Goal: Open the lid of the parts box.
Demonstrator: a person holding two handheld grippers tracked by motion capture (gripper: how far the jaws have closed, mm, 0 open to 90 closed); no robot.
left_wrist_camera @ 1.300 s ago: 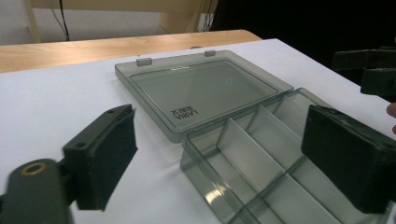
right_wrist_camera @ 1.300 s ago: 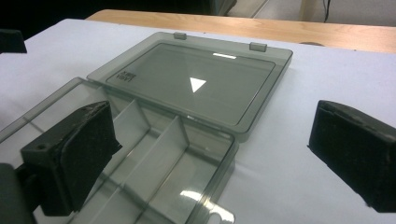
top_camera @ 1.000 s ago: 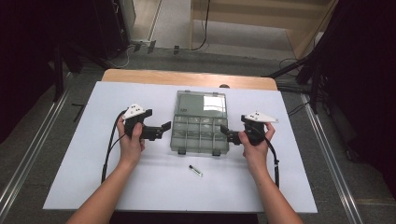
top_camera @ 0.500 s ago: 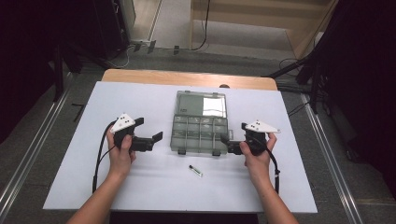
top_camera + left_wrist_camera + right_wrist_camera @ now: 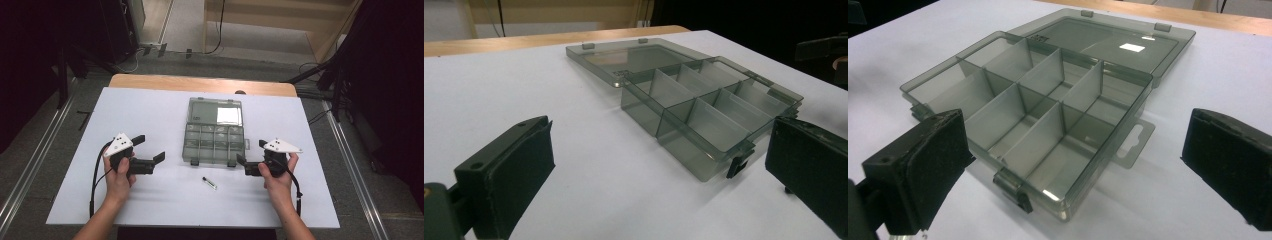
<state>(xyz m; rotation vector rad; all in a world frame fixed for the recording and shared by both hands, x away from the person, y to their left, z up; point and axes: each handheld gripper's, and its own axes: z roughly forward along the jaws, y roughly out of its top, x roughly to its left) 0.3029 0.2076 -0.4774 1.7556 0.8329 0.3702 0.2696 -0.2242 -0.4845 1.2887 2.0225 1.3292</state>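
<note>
Both my hand-held grippers, left (image 5: 149, 152) and right (image 5: 248, 158), backed off the smoky transparent plastic compartment box (image 5: 214, 134), jaws released; it lies open mid-desk (image 5: 150, 110). Next, probably the small dark pin (image 5: 209, 182).

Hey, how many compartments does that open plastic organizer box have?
8, in two rows of four across the organizer box: four along the front edge with the latches, four behind them next to the lid, which lies open flat on the table. All look empty.
</note>
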